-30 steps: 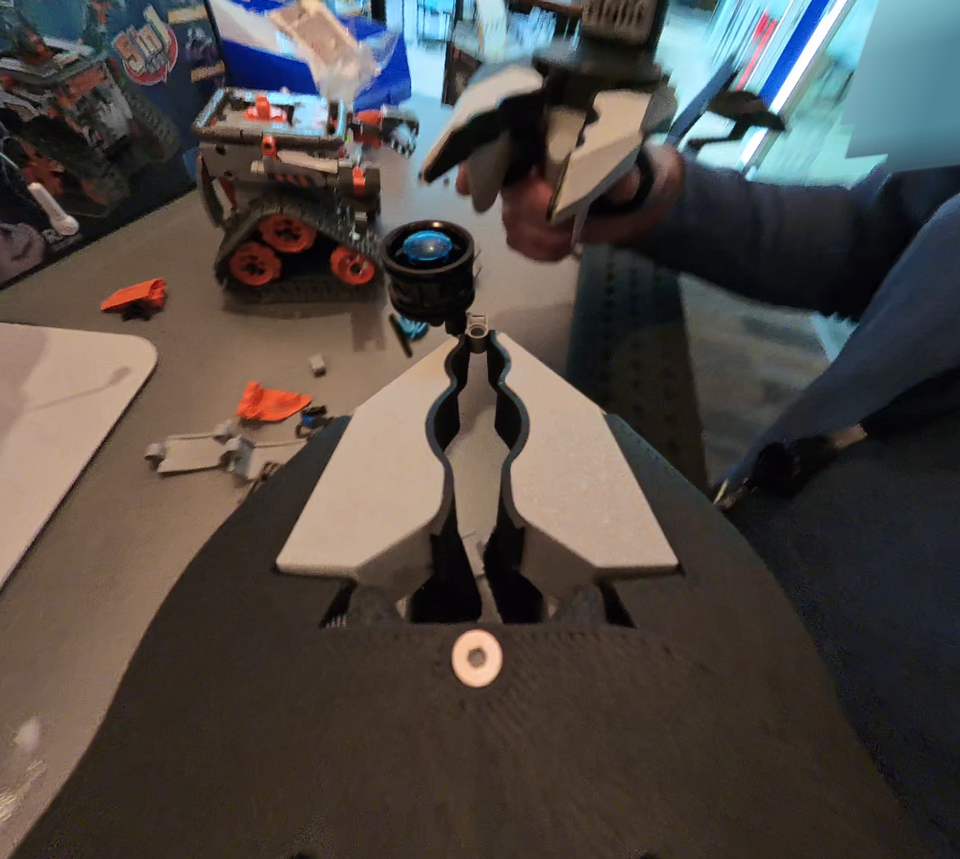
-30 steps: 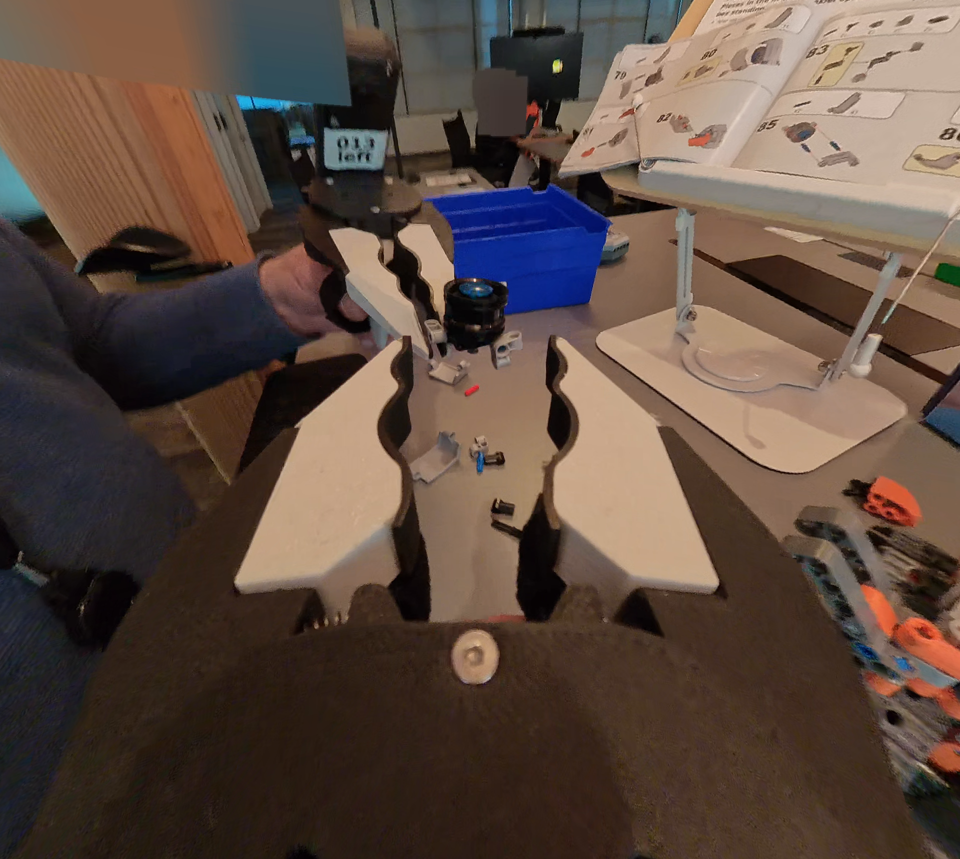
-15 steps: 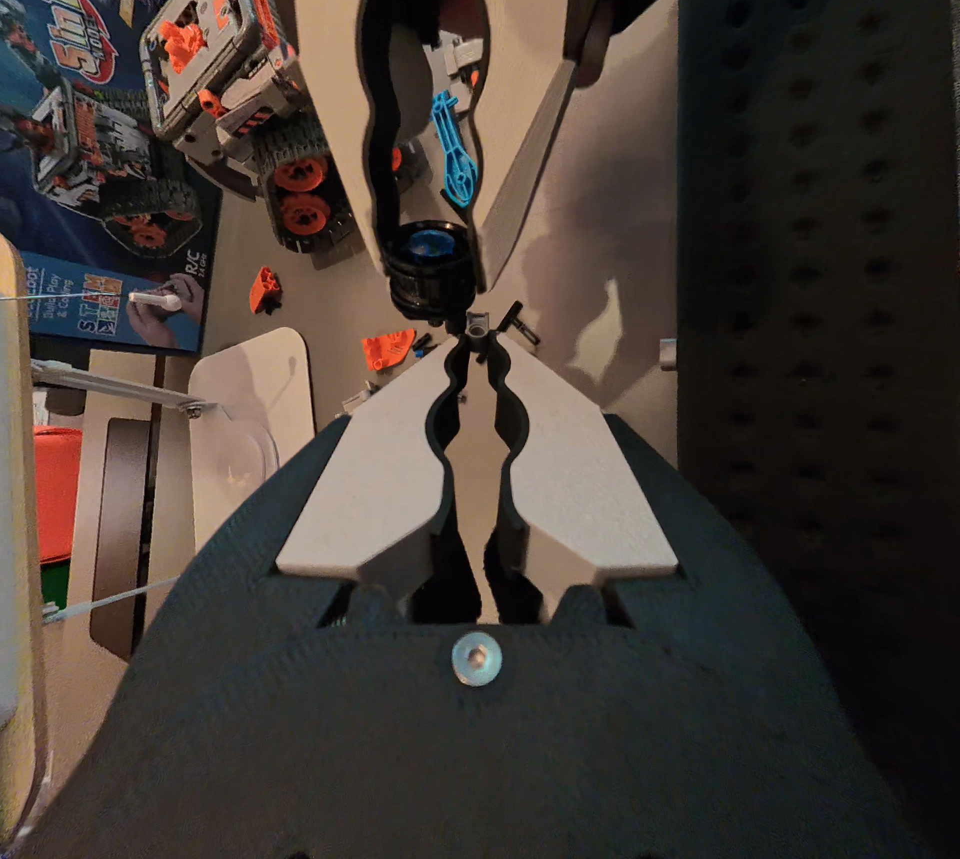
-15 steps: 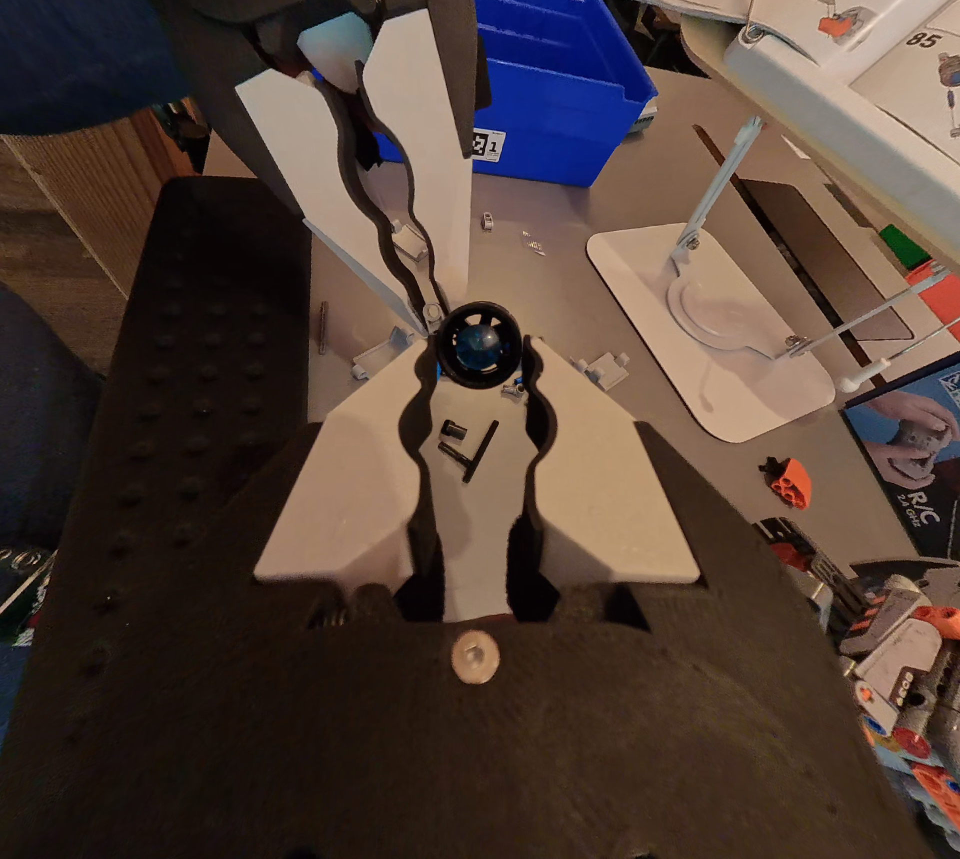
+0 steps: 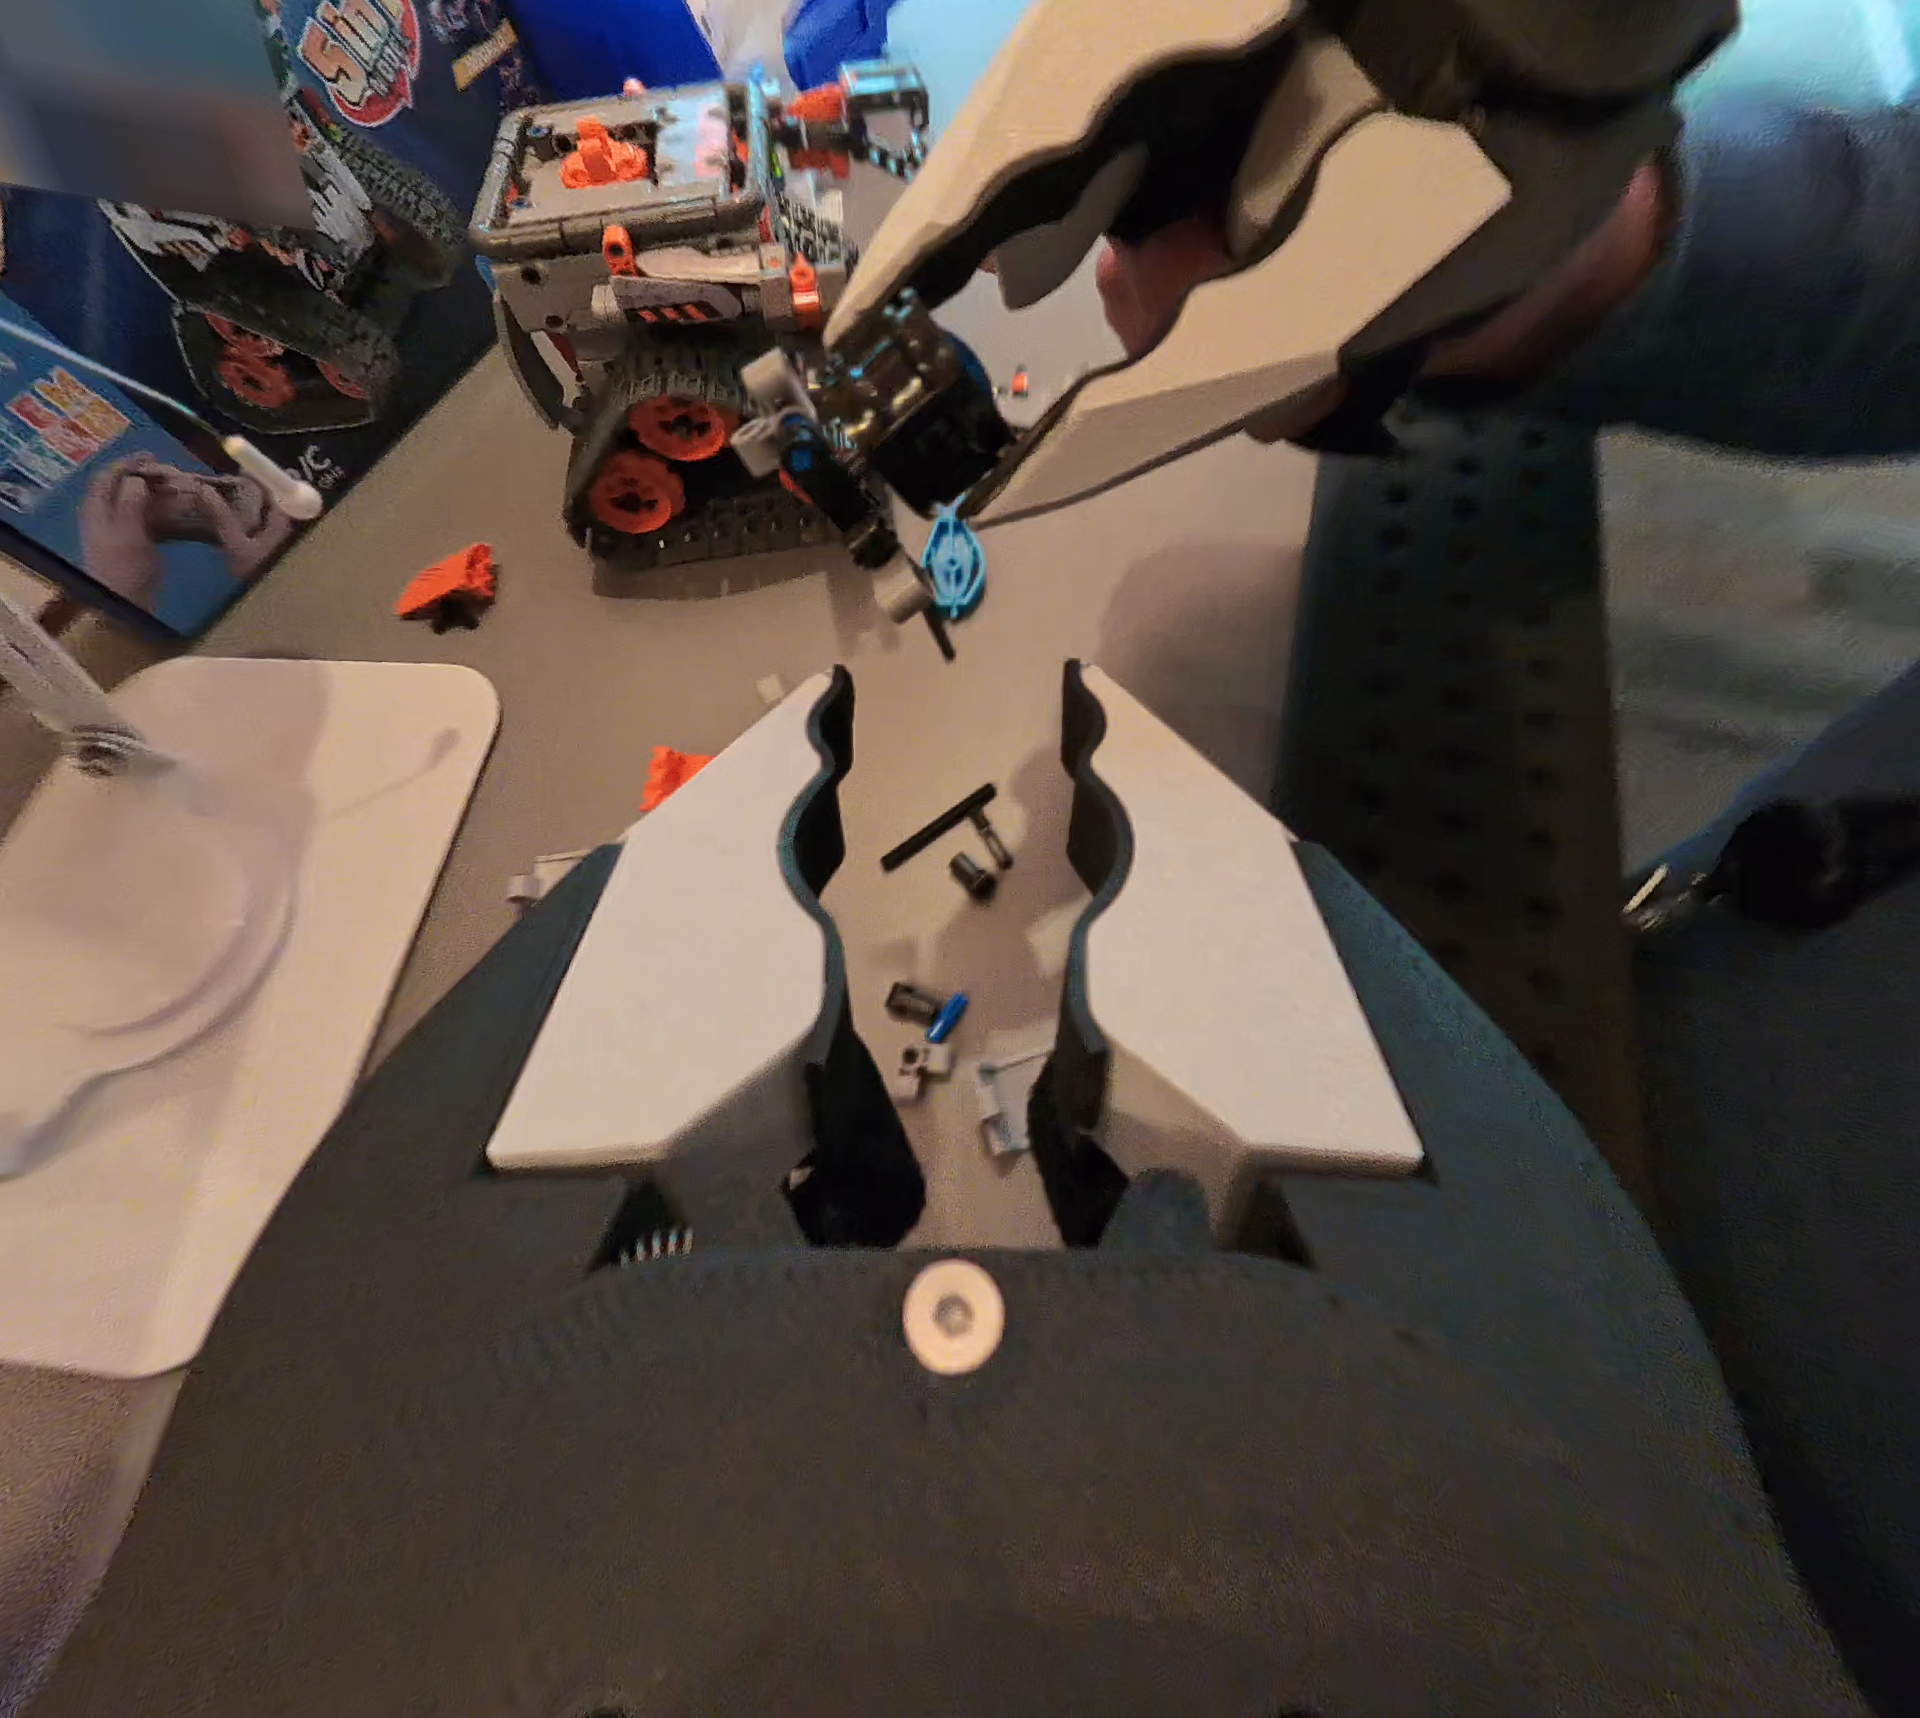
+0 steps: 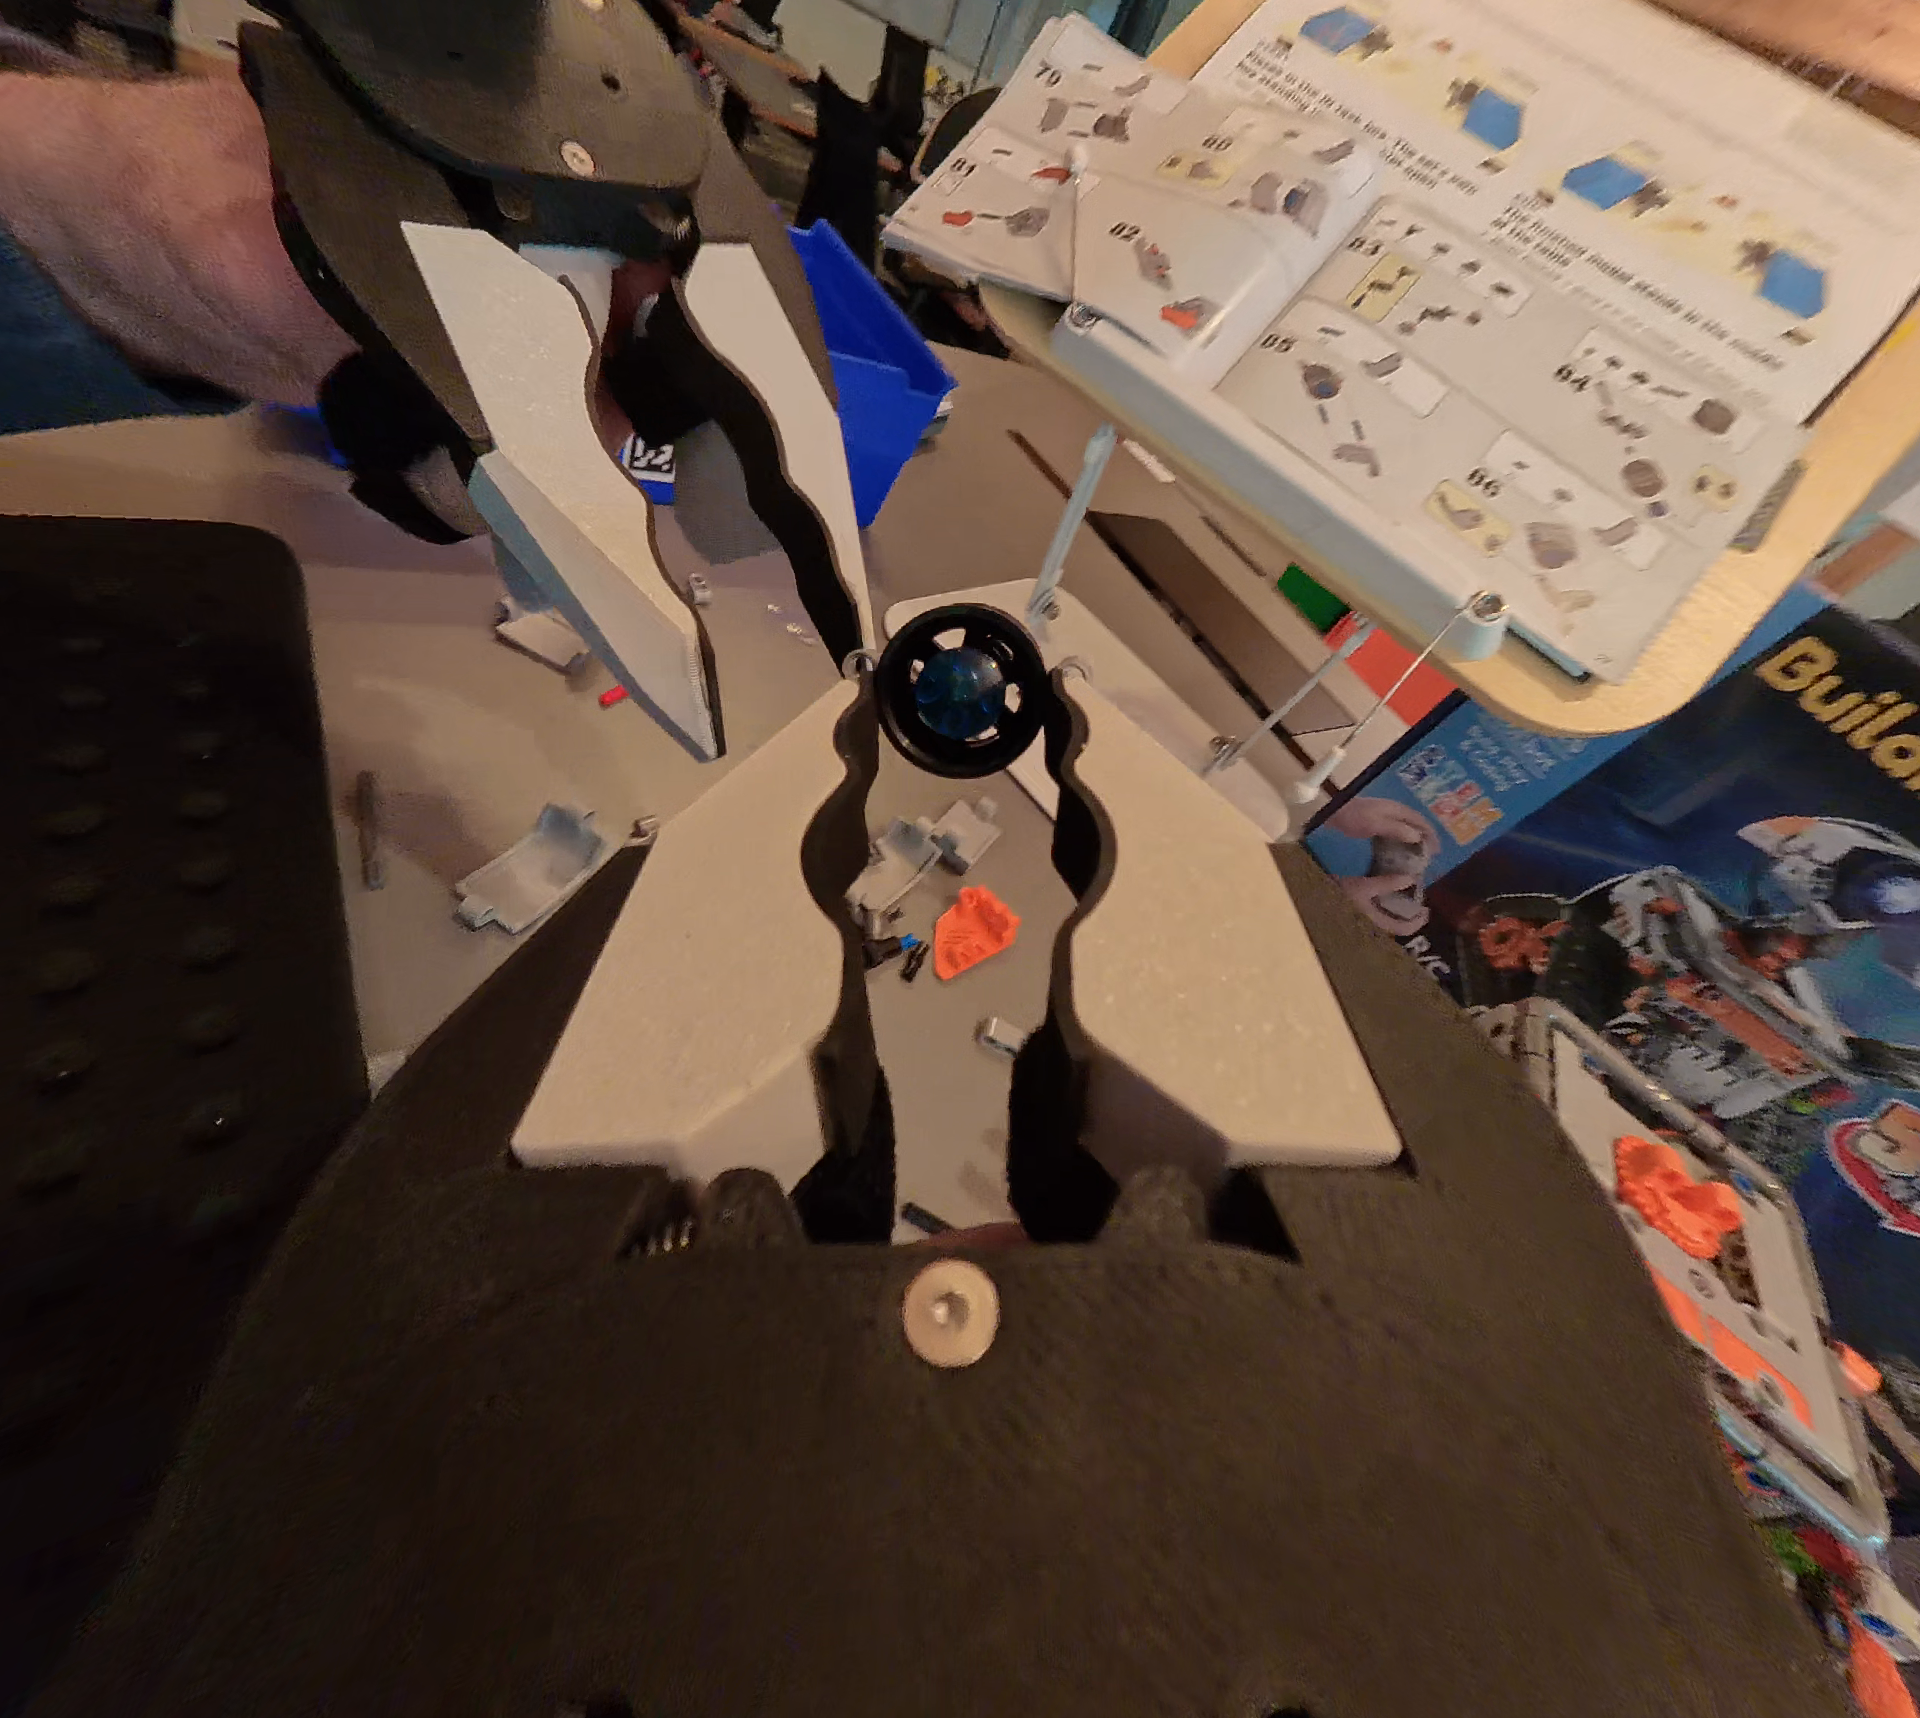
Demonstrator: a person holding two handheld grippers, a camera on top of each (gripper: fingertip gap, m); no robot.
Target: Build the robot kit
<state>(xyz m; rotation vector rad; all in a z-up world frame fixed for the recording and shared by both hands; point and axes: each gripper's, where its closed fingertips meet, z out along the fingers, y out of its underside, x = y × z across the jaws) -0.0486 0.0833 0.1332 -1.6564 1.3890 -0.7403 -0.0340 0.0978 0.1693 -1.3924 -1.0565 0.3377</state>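
Grey worktop (image 5: 644, 629), black perforated mat (image 5: 1455, 733) on its right edge. Toy box (image 5: 208, 318) far left, white stand base (image 5: 208, 889) near left, open instruction booklet (image 6: 1403, 266) on the stand. Tracked model (image 5: 665, 318) sits mid-far, blue bin (image 6: 883, 390) behind.

Right claw (image 6: 961, 697): closed on the black wheel (image 6: 961, 689) with the blue hub, pinched at the fingertips and held above the worktop, just in front of the tracked model in the left wrist view. Small grey and blue pieces hang off the wheel's side there; how they're seated I can't tell.

Left claw (image 5: 956, 681): open, empty, apart from the wheel. Under its gap lie loose bits on the worktop: black axle (image 5: 935, 827), blue pin (image 5: 948, 1016), small grey connectors. Blue disc piece (image 5: 954, 562) lies just below the wheel, orange piece (image 5: 452, 577) further left.

Versus earlier: 1 s ago the left claw was nearly shut on a small grey stub at the wheel and carried it, while the right was open and empty. At 0.5 s both were on it. Now the left has let go and backed off, so the right carries it alone.
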